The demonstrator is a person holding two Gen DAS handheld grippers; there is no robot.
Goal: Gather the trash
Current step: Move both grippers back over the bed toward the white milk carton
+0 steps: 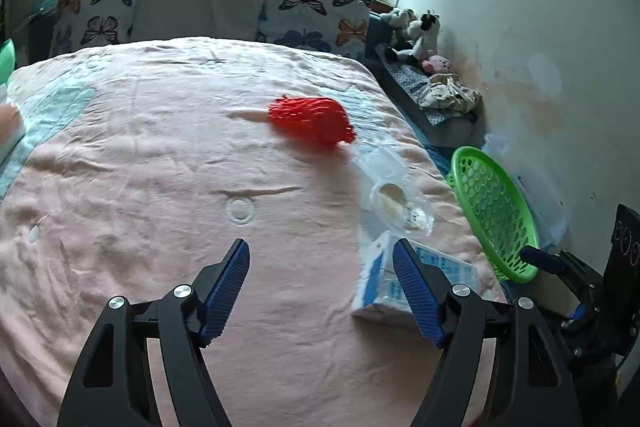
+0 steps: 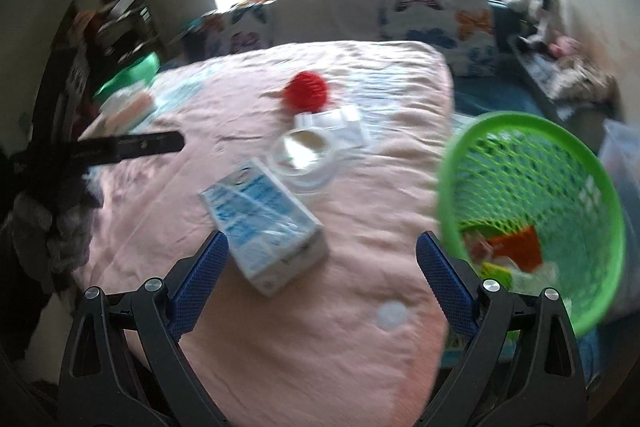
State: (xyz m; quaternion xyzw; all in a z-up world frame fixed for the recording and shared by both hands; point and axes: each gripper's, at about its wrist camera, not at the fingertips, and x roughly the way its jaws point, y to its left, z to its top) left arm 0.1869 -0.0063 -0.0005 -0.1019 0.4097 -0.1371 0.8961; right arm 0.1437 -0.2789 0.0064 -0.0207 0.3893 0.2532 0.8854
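Right wrist view: I note both my right gripper and left gripper spread apart, empty; green basket at right holds some trash, while carton, clear cup and red net remain on bed.

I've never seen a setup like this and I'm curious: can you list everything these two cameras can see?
Bed: one, pink cover, fills the middle.
Pillows: three, two butterfly-print and one white, at the head under the window.
Net: one, red, mid-bed.
Tub: one, clear plastic, open lid, beside the net.
Carton: one, blue and white, lying near the bed's edge.
Basket: one, green, at the bed's right side, some trash inside.
Toys: several plush, on a bench by the wall.
Left gripper: black with blue pads, jaws open, empty.
Right gripper: same, jaws open, empty.
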